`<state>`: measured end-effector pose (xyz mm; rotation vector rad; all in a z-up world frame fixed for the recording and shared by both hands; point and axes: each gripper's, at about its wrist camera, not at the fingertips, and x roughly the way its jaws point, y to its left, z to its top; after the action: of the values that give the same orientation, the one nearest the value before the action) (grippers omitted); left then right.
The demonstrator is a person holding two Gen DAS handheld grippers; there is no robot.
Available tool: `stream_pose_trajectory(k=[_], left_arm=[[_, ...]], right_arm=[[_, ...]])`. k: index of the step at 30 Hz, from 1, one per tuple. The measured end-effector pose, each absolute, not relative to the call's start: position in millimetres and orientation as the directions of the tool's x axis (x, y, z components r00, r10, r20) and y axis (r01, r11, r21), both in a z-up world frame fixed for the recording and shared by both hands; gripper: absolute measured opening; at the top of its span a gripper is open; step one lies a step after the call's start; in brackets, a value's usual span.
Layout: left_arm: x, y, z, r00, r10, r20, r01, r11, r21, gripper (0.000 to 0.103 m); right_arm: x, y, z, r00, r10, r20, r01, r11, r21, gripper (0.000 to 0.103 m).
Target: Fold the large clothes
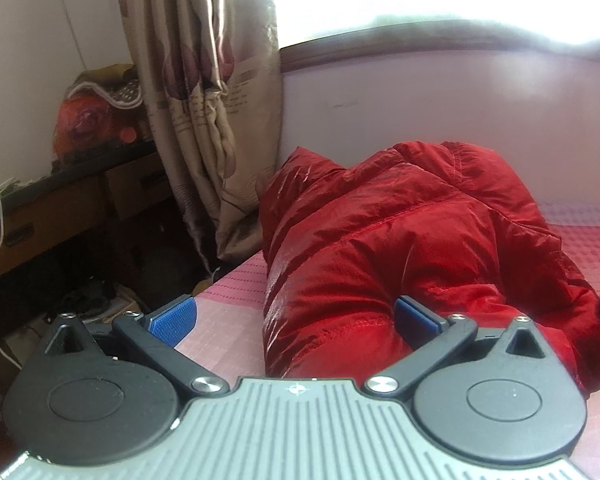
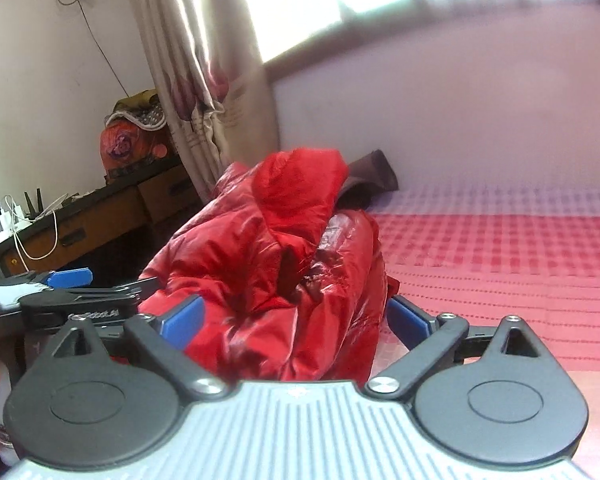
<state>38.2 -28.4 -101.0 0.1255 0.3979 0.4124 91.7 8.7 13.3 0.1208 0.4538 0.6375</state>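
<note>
The left gripper (image 1: 296,318), black-armed with blue ribbed pads, holds its jaws spread wide. The right gripper (image 2: 296,318), of the same build, is likewise spread wide, with the left gripper visible off its left finger.

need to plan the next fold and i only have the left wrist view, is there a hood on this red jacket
Observer: Yes. In the right wrist view the red puffer jacket has a hood standing up on top of the pile.
Operator: anything behind the jacket i cant see
Observer: A dark brown cloth lies on the bed just behind the hood, against the wall.
Operator: is the right gripper on the fabric
Observer: The right gripper is open, with the near end of the jacket between its fingers, not clamped.
Operator: where is my left gripper from there
Observer: The left gripper shows at the left edge, beside the jacket.
</note>
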Motion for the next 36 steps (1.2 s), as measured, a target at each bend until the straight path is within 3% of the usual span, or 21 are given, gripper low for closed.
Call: stream_pose_trajectory(k=[5,13,25,31,36], left_arm=[[27,-38,-97,0.833,0.429,-0.348,-0.37,0.901,0.225,0.103],[15,-39,-88,0.823,0.407,-0.395,-0.373,0.913,0.164,0.103],[-14,-60,-68,0.82,0.341,-0.46,-0.308,0.94,0.147,0.103],[-30,-58,-63,0.806,0.259,-0.533,-0.282,0.959,0.039,0.103],[-36,-70,-64,0.793,0.265,-0.548,-0.267,0.96,0.077,0.103]], right_arm=[[70,9,19,0.761,0.534,-0.368,-0.51,0.843,0.169,0.103],[52,32,17,0.811,0.432,-0.395,-0.464,0.886,0.017,0.103],[29,27,21,0.789,0.454,-0.415,-0.462,0.882,0.086,0.103],[20,17,20,0.793,0.421,-0.44,-0.41,0.903,0.127,0.103],[16,15,16,0.778,0.419,-0.467,-0.41,0.903,0.127,0.103]])
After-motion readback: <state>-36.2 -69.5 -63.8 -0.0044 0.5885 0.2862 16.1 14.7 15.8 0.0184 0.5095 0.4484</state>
